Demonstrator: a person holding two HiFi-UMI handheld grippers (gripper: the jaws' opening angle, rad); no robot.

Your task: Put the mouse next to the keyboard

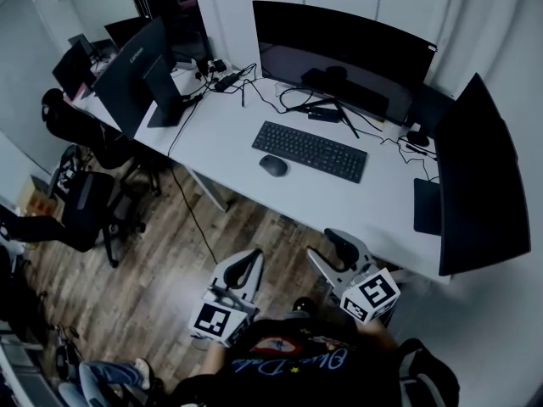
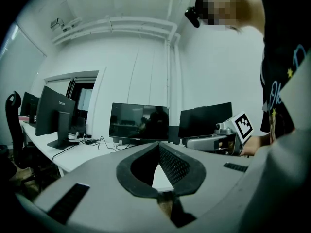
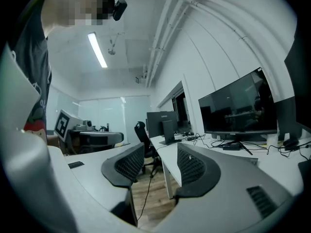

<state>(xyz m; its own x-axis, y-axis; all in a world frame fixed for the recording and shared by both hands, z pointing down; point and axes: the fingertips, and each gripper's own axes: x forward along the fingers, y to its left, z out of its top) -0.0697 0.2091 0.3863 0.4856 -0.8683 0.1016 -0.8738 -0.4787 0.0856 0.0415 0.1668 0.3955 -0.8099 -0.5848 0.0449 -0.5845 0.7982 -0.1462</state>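
Note:
A dark mouse [image 1: 273, 165] lies on the white desk [image 1: 221, 138], just left of the front left corner of the black keyboard [image 1: 310, 150]. Both grippers hang over the wooden floor in front of the desk, well short of the mouse. In the head view my left gripper [image 1: 252, 257] has its tips together; the left gripper view shows its tips [image 2: 158, 147] touching with nothing between them. My right gripper [image 1: 333, 248] stands open, and in the right gripper view a clear gap [image 3: 160, 161] shows between its pads, holding nothing. Neither gripper view shows the mouse.
A wide monitor [image 1: 339, 58] stands behind the keyboard, with cables [image 1: 280, 100] around its foot. Another monitor [image 1: 479, 176] and a black pad [image 1: 427, 206] sit at the right end. At the left are a further monitor [image 1: 136, 75] and office chairs [image 1: 85, 202].

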